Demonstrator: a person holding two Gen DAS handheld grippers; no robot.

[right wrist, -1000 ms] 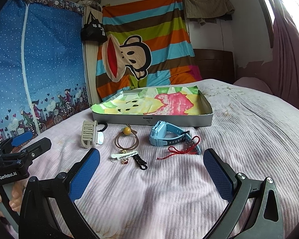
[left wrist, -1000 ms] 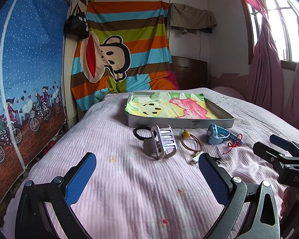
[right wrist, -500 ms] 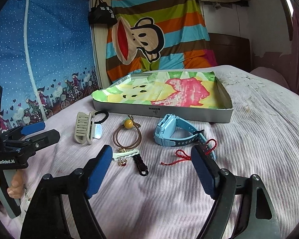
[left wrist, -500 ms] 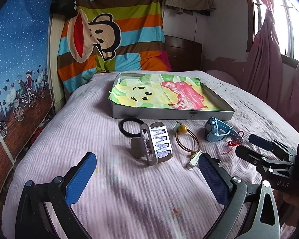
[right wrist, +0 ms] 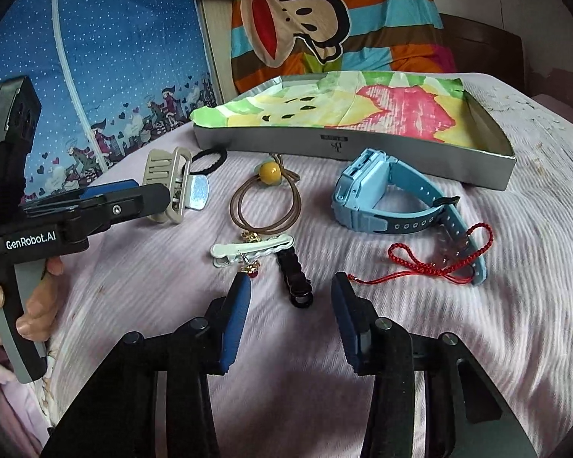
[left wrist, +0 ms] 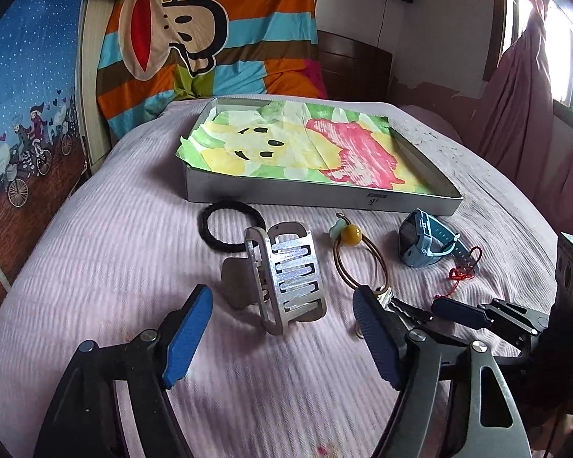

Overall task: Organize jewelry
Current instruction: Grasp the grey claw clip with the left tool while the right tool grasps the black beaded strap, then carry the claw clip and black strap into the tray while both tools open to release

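A pink bedspread (right wrist: 477, 324) carries a shallow grey tray (right wrist: 362, 145) lined with bright cartoon paper. In front of the tray lie a blue watch (right wrist: 374, 198), a metal claw clip (left wrist: 286, 278), a black hair tie (left wrist: 225, 225) touching the clip, a brown cord with a yellow bead (right wrist: 265, 202), a red braided bracelet (right wrist: 435, 263), a white clip (right wrist: 252, 250) and a black clip (right wrist: 296, 276) (all outside the tray). The left gripper (left wrist: 282, 343) is spread wide before the claw clip; the right gripper (right wrist: 290, 320) is released, just short of the black clip.
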